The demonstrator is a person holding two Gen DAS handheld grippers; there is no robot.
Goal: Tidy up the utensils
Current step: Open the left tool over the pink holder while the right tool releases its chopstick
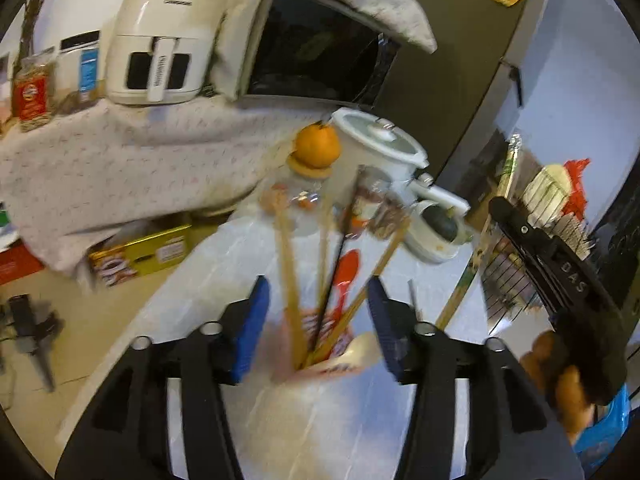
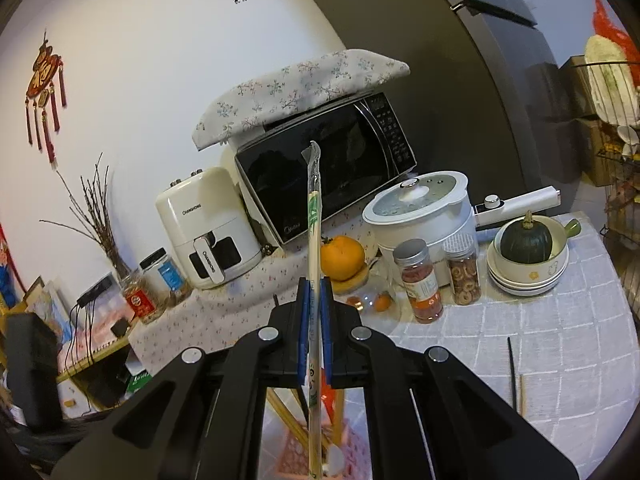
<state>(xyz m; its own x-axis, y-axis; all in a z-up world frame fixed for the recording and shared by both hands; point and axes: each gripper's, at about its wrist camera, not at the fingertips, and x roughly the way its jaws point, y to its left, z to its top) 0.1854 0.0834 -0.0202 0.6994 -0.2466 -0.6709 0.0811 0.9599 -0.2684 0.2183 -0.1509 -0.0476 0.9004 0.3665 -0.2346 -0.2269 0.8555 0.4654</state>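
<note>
Right gripper (image 2: pixel 315 300) level, clamping wrapped chopsticks (image 2: pixel 313 240) upright – left gripper (image 1: pixel 318 312) tilted down, parted

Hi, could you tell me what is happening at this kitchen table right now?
A person is sorting utensils with a handheld gripper in each hand. The right gripper is shut on a paper-wrapped pair of chopsticks, held above the pink holder. The left gripper is open over that holder, which already contains wooden chopsticks and a red spoon. Two loose sticks lie on the tablecloth.
</note>
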